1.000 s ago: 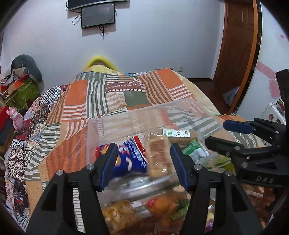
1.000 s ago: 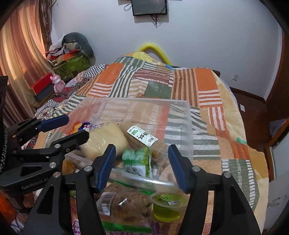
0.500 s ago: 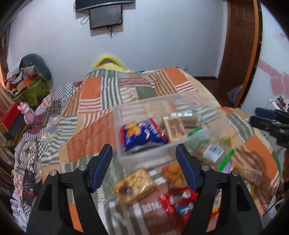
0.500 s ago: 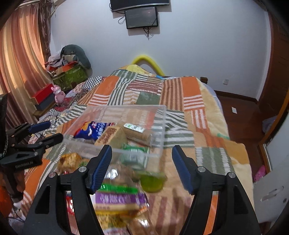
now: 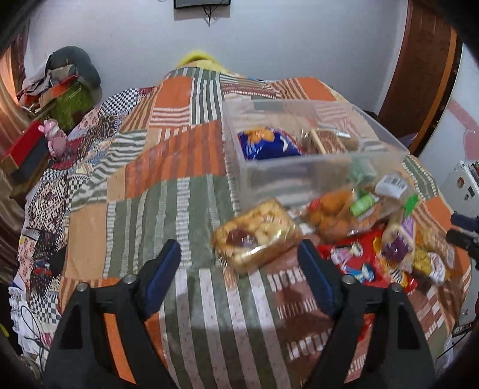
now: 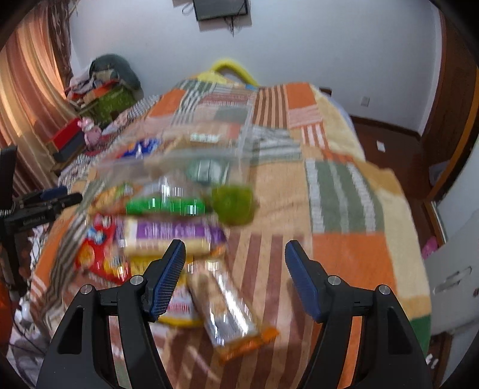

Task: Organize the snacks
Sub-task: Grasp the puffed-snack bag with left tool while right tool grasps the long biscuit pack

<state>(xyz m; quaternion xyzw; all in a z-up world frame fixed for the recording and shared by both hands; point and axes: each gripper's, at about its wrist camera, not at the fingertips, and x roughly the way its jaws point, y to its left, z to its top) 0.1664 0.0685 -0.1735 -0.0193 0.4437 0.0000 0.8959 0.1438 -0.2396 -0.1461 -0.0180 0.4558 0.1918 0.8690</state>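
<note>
Both hands hover over a bed point(image 5: 185, 191) covered with a patchwork blanket in orange, green and striped squares. The left tool point(image 5: 239, 269) has its blue pads spread and its jaws are opening, with nothing between them but blanket; a clear packet of small cookies point(image 5: 256, 233) lies just beyond its tips. The right tool point(image 6: 235, 270) stands fairly wide and empty, tilted down at the bed, and a long clear-wrapped snack bar point(image 6: 227, 311) lies on the blanket below, nearer its left finger.

A clear plastic box point(image 5: 299, 176) sits on the blanket near the middle of the bed. Inside it lie a blue bag of chips point(image 5: 266, 143) and a brown wrapped cake point(image 5: 326, 140). The rest of the snacks lie loose on the blanket, heaped against the box's near side: a bag of orange fried bits point(image 5: 332, 209), a red packet point(image 5: 359, 257), a purple-labelled pack point(image 6: 170, 233), a green-banded pack point(image 6: 164, 206) and a small green jelly cup point(image 6: 233, 203) at the box's near right corner. The right wrist view is blurred, so labels there cannot be read.

Behind the bed there is a white wall with a dark screen point(image 6: 220, 9) mounted high.
</note>
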